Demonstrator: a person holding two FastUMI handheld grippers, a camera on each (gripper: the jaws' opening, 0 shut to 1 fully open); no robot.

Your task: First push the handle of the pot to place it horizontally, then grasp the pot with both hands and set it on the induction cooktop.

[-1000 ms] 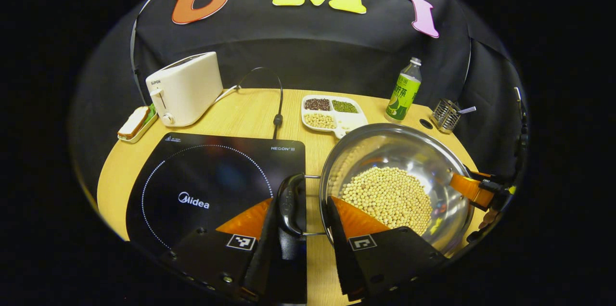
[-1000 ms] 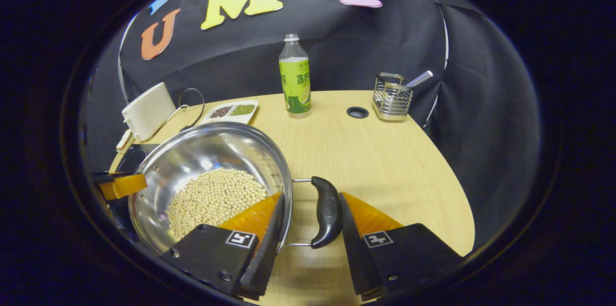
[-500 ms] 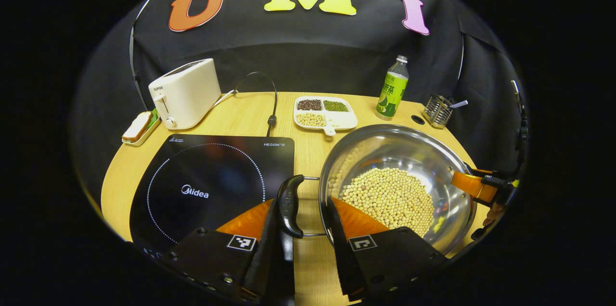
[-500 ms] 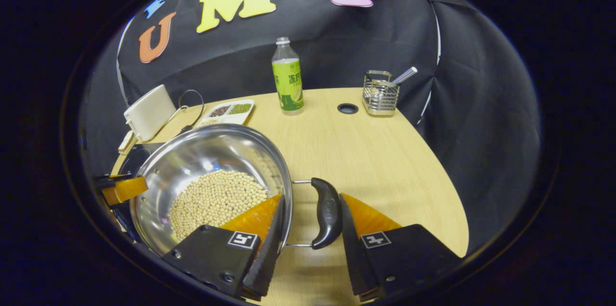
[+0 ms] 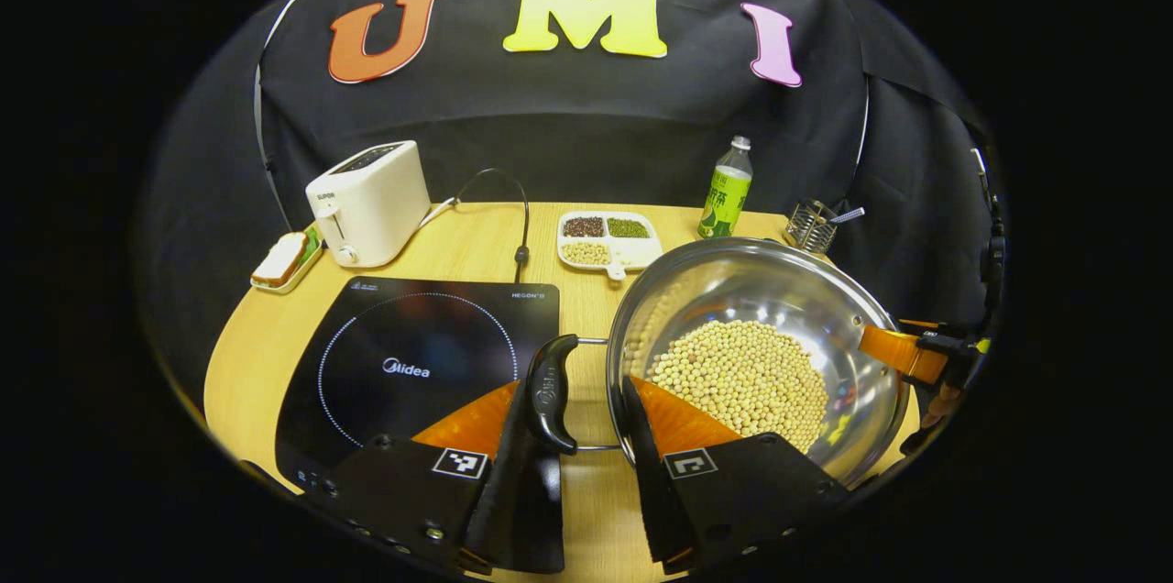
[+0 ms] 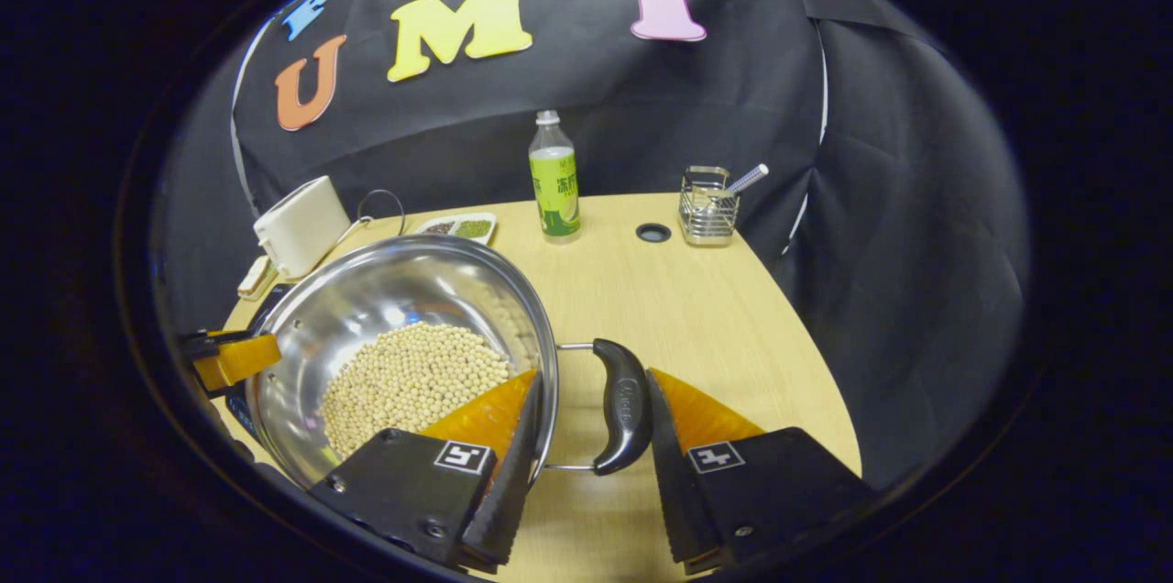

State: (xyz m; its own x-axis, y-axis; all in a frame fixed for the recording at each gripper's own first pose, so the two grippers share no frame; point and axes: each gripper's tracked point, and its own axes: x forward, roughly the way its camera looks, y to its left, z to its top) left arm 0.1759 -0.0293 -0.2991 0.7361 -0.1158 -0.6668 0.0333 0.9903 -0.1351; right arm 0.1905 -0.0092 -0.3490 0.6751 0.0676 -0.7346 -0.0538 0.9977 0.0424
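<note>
A steel pot (image 5: 751,290) holding soybeans (image 5: 742,377) hangs above the table, to the right of the black induction cooktop (image 5: 412,354). My left gripper (image 5: 582,390) is shut on the pot: one finger presses its black left handle (image 5: 548,390), the other sits inside the rim. In the right gripper view the pot (image 6: 394,290) lies at the left. There my right gripper (image 6: 594,381) clamps the same way, across the rim and the black right handle (image 6: 625,404). Each view shows the other gripper at the pot's far side, the right gripper (image 5: 903,354) and the left gripper (image 6: 234,356).
At the back of the wooden table (image 6: 696,317) stand a white toaster (image 5: 371,198), a dish with bread (image 5: 284,258), a divided tray of beans (image 5: 609,237), a green bottle (image 5: 724,198) and a wire holder (image 5: 811,225). A black cable (image 5: 522,216) runs behind the cooktop.
Both grippers have risen and drawn back with the pot held between them. The table and everything on it now look smaller and farther off. The grip on the handles is the same.
</note>
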